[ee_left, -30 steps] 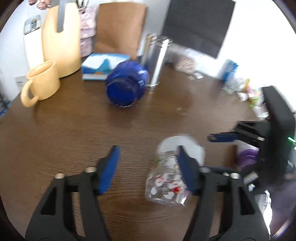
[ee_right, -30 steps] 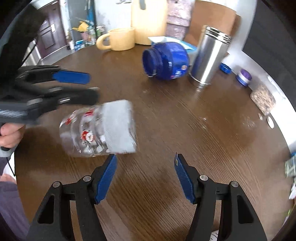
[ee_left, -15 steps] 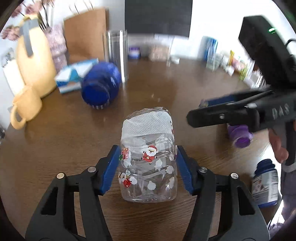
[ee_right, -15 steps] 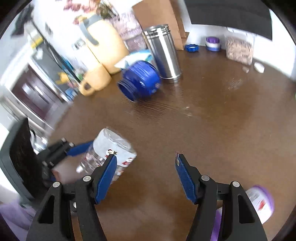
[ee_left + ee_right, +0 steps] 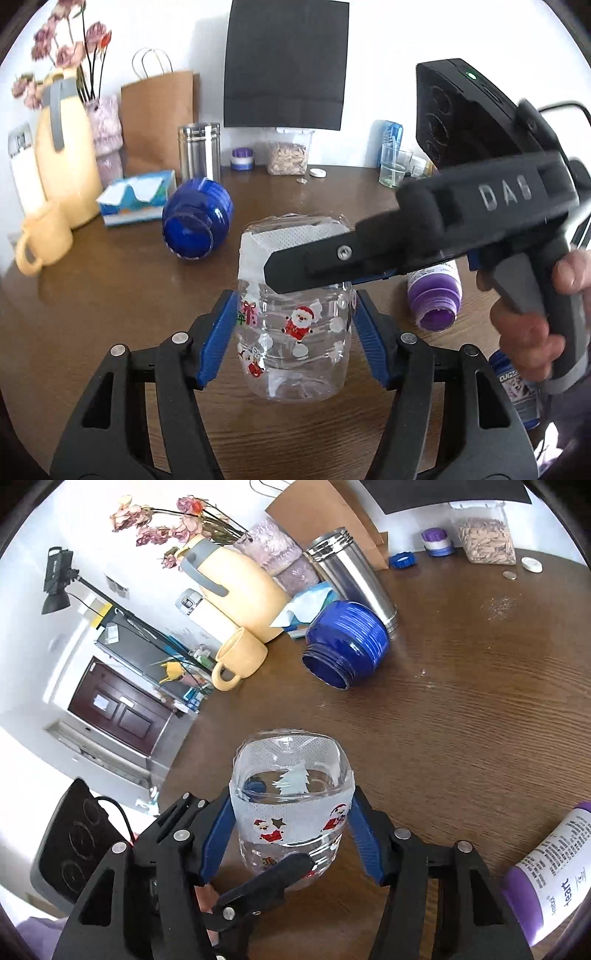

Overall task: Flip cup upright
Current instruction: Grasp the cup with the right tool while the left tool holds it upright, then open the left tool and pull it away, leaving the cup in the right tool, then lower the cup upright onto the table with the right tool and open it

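A clear plastic cup (image 5: pixel 295 350) with Santa prints and a white band near its rim stands upright, mouth up. My left gripper (image 5: pixel 295 295) is shut on its lower body, blue pads pressed to both sides. I cannot tell whether its base touches the table (image 5: pixel 129 295). In the right wrist view the cup (image 5: pixel 291 812) sits between the pads of my right gripper (image 5: pixel 291 794), which is open and straddles the white band. One right finger (image 5: pixel 369 251) crosses in front of the cup's top. One left finger (image 5: pixel 266 886) crosses the cup's lower front.
A blue jar (image 5: pixel 197 229) lies on its side behind the cup, beside a steel tumbler (image 5: pixel 199 151) and a tissue box (image 5: pixel 136 195). A yellow mug (image 5: pixel 44 236) and jug (image 5: pixel 66 166) stand far left. A purple bottle (image 5: pixel 436 295) lies right, near a person's hand (image 5: pixel 528 325).
The cup lay on its side beside my left gripper. The left gripper closed on it and turned it upright. My right gripper moved in around the cup's banded top.
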{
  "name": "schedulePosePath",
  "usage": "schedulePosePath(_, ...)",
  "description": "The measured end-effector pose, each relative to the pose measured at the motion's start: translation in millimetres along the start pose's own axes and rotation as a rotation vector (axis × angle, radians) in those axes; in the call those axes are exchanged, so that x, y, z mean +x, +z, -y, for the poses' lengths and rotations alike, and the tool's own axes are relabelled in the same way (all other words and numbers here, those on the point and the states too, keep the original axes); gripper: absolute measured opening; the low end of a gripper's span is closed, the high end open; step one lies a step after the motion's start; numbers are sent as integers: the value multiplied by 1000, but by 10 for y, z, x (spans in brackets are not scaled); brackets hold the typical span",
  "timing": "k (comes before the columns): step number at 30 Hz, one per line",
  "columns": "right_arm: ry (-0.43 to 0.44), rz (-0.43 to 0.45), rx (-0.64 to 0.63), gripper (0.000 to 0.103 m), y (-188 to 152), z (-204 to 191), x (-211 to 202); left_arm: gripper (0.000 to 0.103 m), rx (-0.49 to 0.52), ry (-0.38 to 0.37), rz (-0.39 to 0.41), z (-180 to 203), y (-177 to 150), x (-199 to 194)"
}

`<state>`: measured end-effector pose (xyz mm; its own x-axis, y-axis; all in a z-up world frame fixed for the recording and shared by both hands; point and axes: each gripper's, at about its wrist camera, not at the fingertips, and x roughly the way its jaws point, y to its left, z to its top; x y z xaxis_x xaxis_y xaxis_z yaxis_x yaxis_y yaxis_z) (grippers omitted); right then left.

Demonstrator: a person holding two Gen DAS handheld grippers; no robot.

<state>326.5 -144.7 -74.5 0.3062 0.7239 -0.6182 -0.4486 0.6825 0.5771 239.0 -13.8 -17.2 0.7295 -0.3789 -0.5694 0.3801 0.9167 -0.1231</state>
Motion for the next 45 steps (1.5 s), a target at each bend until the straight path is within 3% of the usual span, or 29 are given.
schedulePosePath(6, 60, 13, 84, 68, 36, 195, -27, 58, -22, -40, 10, -45, 25, 40)
schedulePosePath(14, 28, -6, 77, 65, 46, 263, 74, 59, -28, -69, -31, -101, -19, 171)
schedulePosePath(17, -112, 49, -19, 64, 84, 131, 4, 69, -57, -101, -72, -156, 18, 232)
schedulePosePath(20, -428, 151, -210, 64, 146, -53, -115, 70, -82, -74, -85, -230, 39, 261)
schedulePosePath(21, -484, 168, -245, 64, 170, -74, -117, 70, -92, -62, -97, -258, 46, 280)
schedulePosePath(24, -553, 215, -310, 65, 264, -25, -95, 70, -114, -39, -111, -300, 74, 339)
schedulePosePath(27, -622, 199, -325, 65, 341, 87, -6, 70, -100, 32, -155, -268, 107, 446)
schedulePosePath(34, -619, 83, -294, 67, 280, 269, 64, 71, -97, 58, -147, -186, 151, 449)
schedulePosePath(42, -605, 102, -250, 69, 181, 262, -165, 75, -92, 88, -148, -81, 165, 296)
schedulePosePath(45, -587, 120, -256, 72, 157, 129, -273, 84, -86, 105, -136, -34, 187, 161)
